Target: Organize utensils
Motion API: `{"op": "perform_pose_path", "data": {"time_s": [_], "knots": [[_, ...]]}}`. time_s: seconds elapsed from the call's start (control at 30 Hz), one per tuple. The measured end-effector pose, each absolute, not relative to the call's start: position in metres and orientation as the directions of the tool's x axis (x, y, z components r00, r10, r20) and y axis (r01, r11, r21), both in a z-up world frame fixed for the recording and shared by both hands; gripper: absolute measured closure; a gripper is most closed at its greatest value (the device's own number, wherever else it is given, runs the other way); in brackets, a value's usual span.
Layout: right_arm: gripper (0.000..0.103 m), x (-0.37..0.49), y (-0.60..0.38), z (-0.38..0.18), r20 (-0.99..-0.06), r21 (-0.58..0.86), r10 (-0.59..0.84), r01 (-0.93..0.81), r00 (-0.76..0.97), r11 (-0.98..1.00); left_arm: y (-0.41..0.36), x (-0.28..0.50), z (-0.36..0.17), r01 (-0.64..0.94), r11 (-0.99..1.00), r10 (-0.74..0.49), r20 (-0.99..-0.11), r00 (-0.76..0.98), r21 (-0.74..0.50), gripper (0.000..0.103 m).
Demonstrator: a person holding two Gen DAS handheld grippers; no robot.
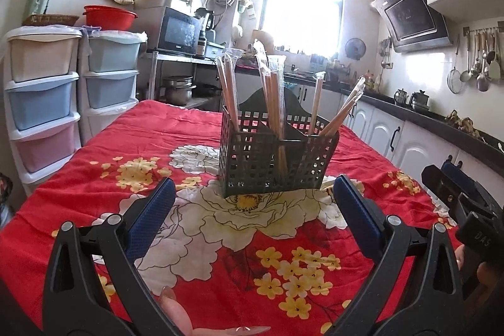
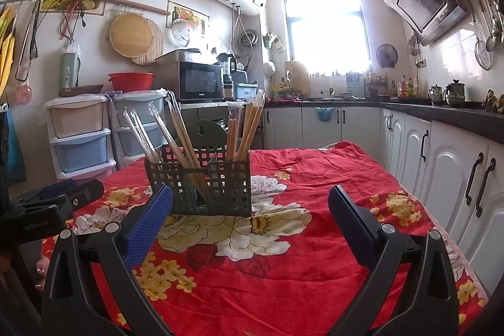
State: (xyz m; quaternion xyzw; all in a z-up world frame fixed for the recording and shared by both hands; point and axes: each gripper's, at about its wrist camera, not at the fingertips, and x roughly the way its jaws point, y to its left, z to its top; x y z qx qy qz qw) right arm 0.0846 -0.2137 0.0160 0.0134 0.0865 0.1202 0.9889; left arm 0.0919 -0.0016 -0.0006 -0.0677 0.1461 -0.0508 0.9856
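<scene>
Blue-padded, the left claw (image 1: 254,194) and right claw (image 2: 250,205) both gape wide, empty, near the chopstick basket (image 1: 274,162).

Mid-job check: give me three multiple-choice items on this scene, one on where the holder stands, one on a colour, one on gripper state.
1. Where does the utensil holder stand?
A. on the kitchen counter
B. on the red floral tablecloth
C. on the drawer tower

2. What colour are the fingers' pads?
A. blue
B. yellow
C. white

3. What state are the left gripper and right gripper in?
A. both shut on chopsticks
B. one open, one shut
C. both open, holding nothing

Answers: 1 B, its base rests on the cloth's white flower; 2 A, textured blue shows in both views; 3 C, jaws spread wide with only cloth between. The wrapped chopsticks stand in the holder.
</scene>
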Motion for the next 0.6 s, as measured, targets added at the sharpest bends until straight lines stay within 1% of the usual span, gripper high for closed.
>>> {"op": "perform_pose_path", "data": {"time_s": [0.6], "knots": [[0.006,0.0855,-0.2127,0.0148,-0.171,0.043,0.24,-0.236,0.956,0.971,0.0003,0.0911,-0.0014,0.078,0.985,-0.119,-0.282,0.952,-0.154,0.011]]}}
